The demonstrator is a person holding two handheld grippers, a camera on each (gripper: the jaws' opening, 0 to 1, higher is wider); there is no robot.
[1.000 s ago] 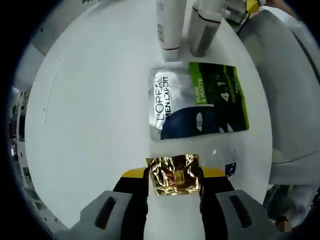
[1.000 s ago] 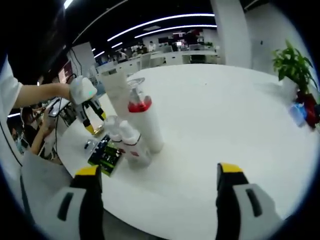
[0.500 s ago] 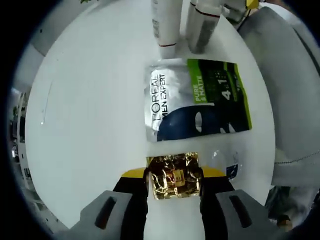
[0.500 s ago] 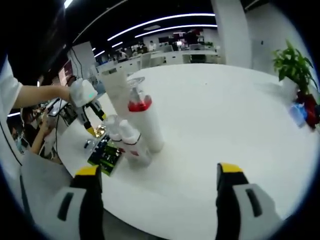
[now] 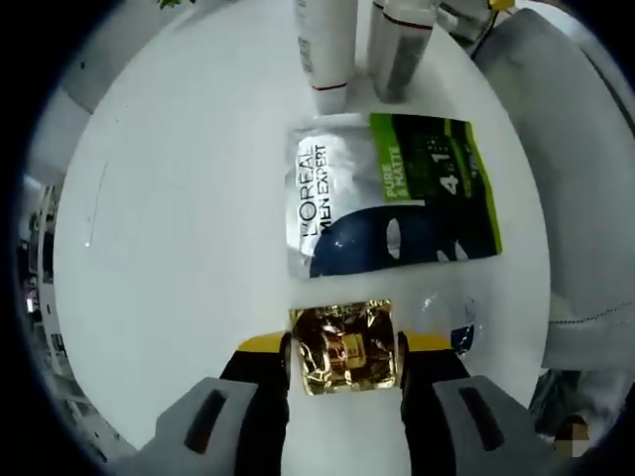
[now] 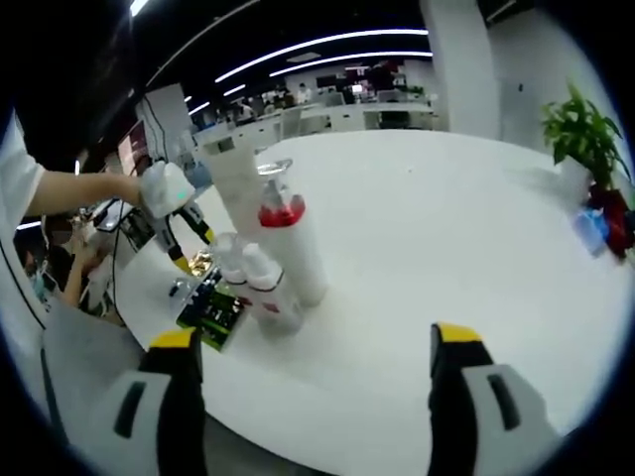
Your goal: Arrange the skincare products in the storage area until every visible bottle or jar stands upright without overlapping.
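Left gripper view, nearest item: the left gripper (image 5: 343, 349), jaws rising from 6 o'clock and closed narrow on a crinkled gold foil sachet (image 5: 343, 347) held just over the white table (image 5: 179, 248). At 3 o'clock of the sachet, touching the table: a small clear packet with blue print (image 5: 458, 329). Beyond, toward 12 o'clock: a flat silver, navy and green face-mask pouch (image 5: 392, 193), lying face up and apart from the sachet. Farther, at 12 o'clock: a white tube with a red band (image 5: 324, 50) and a grey-white bottle (image 5: 397, 50), standing side by side just past the pouch. Right gripper view, nearest item: the right gripper (image 6: 315, 357), jaws spread wide with nothing between them. Middle distance, at 10 o'clock: the standing bottle group (image 6: 268, 258), including a tall bottle with a red collar and two smaller capped ones. Far item, at 2 o'clock: a potted plant (image 6: 585, 134) at the table edge.
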